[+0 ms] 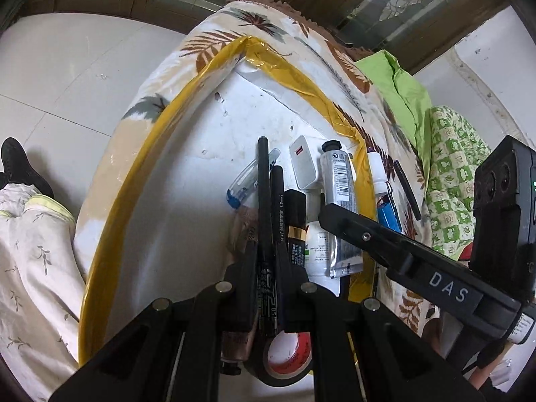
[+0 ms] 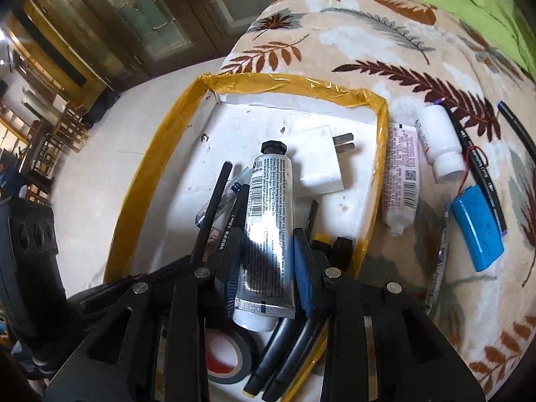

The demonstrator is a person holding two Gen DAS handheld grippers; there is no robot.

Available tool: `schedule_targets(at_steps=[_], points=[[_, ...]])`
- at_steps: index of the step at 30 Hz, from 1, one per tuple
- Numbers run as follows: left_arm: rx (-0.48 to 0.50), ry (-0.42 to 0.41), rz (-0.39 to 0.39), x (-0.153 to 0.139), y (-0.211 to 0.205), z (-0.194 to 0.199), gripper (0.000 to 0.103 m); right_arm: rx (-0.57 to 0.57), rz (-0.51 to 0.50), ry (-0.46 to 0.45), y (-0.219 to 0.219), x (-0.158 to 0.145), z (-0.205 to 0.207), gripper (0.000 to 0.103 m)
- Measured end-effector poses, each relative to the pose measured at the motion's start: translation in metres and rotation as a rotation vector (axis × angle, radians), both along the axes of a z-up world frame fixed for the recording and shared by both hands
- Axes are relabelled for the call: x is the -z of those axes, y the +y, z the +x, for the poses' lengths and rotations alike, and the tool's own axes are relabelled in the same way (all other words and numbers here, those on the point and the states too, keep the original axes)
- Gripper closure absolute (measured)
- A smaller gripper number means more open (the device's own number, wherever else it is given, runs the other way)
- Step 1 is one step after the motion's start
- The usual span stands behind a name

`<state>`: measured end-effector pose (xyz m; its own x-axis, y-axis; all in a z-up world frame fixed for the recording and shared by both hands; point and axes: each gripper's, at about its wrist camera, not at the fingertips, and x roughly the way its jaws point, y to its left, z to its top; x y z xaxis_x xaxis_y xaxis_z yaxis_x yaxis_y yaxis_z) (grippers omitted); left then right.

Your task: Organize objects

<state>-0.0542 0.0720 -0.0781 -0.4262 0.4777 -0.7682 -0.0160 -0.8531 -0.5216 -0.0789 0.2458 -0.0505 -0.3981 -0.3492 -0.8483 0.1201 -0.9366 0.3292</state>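
Observation:
A white box with a yellow-taped rim (image 1: 187,107) (image 2: 294,82) lies on a leaf-print blanket. My left gripper (image 1: 266,268) is shut on two long black pens (image 1: 264,194) above the box. My right gripper (image 2: 268,244) has its jaws around a silver tube (image 2: 268,221), also in the left wrist view (image 1: 340,194). In the box lie a white charger (image 2: 318,164), a clear blue pen (image 1: 244,181) and a black tape roll (image 2: 227,358). Outside to the right lie a pink tube (image 2: 402,167), a white bottle (image 2: 439,140) and a blue battery (image 2: 475,227).
The blanket (image 2: 385,33) covers a rounded seat, with green cloth (image 1: 402,93) at the back. Black pens (image 2: 479,160) lie on the blanket to the right. White tiled floor (image 1: 67,77) lies to the left. A person's leg in floral trousers (image 1: 30,251) is at left.

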Motion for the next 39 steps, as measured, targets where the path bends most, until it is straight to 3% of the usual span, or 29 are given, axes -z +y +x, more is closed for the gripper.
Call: schedule_targets(at_steps=[6,10,12,13,14,16,23,32,35,39], points=[[-0.012,0.003,0.012,-0.001,-0.003,0.001,0.095,0.008,0.003,0.002,-0.001,-0.001,0.001,0.073],[-0.019,-0.001,0.084,-0.001,-0.009,0.001,0.092,0.014,-0.043,-0.008,0.002,-0.003,0.002,0.073],[-0.030,0.014,0.132,-0.003,-0.014,0.003,0.075,0.009,-0.058,0.009,0.003,-0.008,0.003,0.073],[-0.046,0.031,0.152,-0.005,-0.017,0.005,0.053,0.009,-0.061,0.025,0.004,-0.013,0.004,0.070],[-0.060,0.058,0.181,-0.008,-0.020,0.008,0.042,0.010,-0.064,0.039,0.005,-0.017,0.005,0.067],[-0.052,0.100,0.226,-0.015,-0.022,0.012,0.035,0.012,-0.065,0.063,0.007,-0.026,0.008,0.053],[-0.044,0.184,0.162,-0.031,-0.015,0.025,0.034,0.006,-0.092,0.083,0.020,-0.041,0.017,0.053],[-0.065,0.224,0.096,-0.049,-0.008,0.039,0.034,0.056,-0.098,0.076,0.082,-0.045,0.040,0.053],[-0.054,0.209,0.099,-0.057,0.008,0.045,0.034,0.102,-0.092,0.061,0.115,-0.040,0.054,0.053],[0.001,0.163,0.164,-0.064,0.052,0.052,0.034,0.173,-0.090,0.051,0.157,-0.029,0.070,0.053]])
